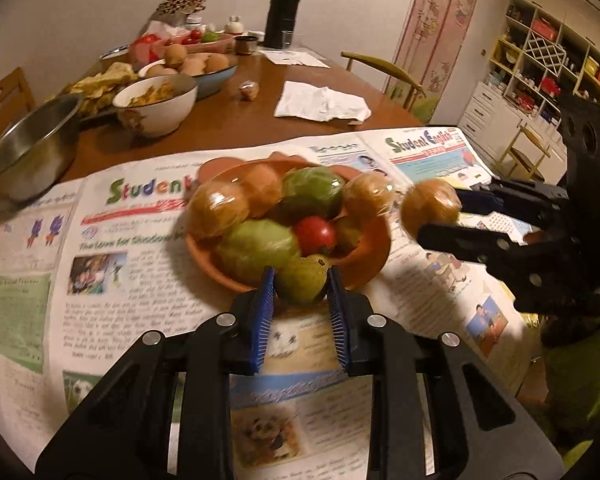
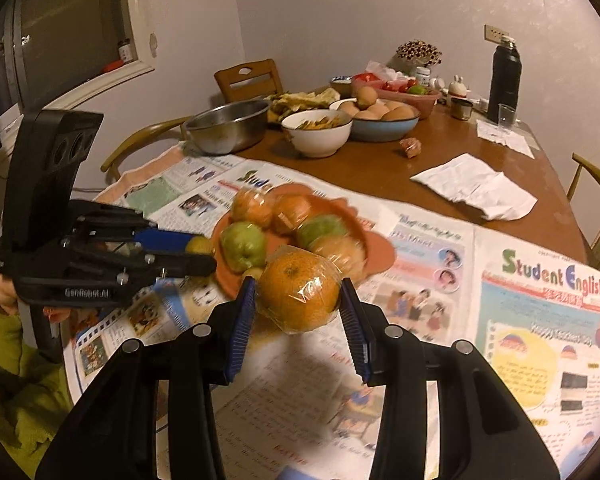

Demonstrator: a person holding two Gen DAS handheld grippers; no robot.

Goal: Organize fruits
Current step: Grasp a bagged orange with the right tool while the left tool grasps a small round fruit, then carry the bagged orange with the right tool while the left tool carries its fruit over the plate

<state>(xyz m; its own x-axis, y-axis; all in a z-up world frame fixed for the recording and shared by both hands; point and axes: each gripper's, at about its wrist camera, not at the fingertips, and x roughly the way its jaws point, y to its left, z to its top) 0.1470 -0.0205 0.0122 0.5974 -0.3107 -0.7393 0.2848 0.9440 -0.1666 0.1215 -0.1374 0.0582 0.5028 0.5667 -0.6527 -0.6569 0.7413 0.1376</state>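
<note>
- Left wrist view: the left gripper [image 1: 301, 282] has its blue ribbed pads pressed on a small green pear-shaped fruit [image 1: 301, 285], gripping it across its lower belly at the near rim of the shallow terracotta-orange plastic bowl [image 1: 374, 256].
- That pear looks firm and light, with smooth skin. The pads sit on its widest part, a sound place to hold it, since nearer the stem it narrows and would likely slip.
- The bowl sits on spread newspaper [image 1: 140, 264] and holds more film-wrapped oranges, two larger green fruits and a red tomato-like fruit [image 1: 314, 235]. The latter is probably the softest, so a gentle squeeze would suit it.
- To the right, the right gripper [image 1: 440, 216] holds a round orange wrapped in clear film [image 1: 430, 207] just beside the bowl's right rim, clear of the paper.
- Right wrist view: the right gripper [image 2: 298, 300] is clamped across the middle of the wrapped orange [image 2: 300, 290], with the bowl [image 2: 380, 256] behind it.
- The wrap is glossy and crinkled, so it may slide over the peel. A hold at the widest girth, as here, seems safest.
- The left gripper [image 2: 198, 252] shows at the left, with a glimpse of yellowish-green fruit at its tips.
</note>
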